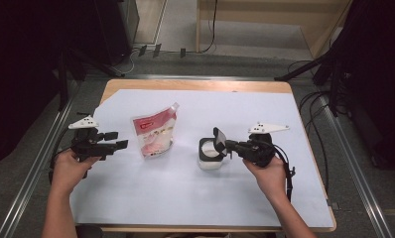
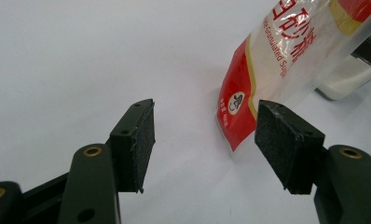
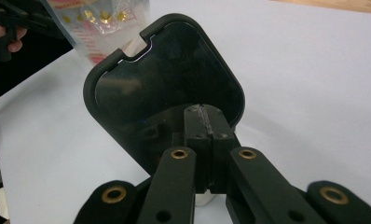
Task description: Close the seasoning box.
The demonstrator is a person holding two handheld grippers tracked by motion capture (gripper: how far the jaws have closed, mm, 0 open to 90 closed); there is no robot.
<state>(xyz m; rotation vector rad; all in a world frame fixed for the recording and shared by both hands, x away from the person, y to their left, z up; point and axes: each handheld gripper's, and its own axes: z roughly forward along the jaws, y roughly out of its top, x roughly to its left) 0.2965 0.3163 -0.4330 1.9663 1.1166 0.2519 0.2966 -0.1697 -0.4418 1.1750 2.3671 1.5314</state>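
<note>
lid (image 1: 219, 138) lifted off jar (image 1: 210, 154), pinched in right hand-held gripper (image 1: 229, 146) | left hand-held gripper (image 1: 117, 140) agape, empty, near counter's left edge beside sugar bag (image 1: 154, 131) | jar mid-counter | left, likely: grasping bag, pouring, relidding

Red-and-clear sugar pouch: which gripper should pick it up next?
Probably left. The left gripper is open and empty beside the red-and-clear plastic sugar pouch, jaws facing it. The right gripper is shut on the black hinged lid of the white container.
</note>
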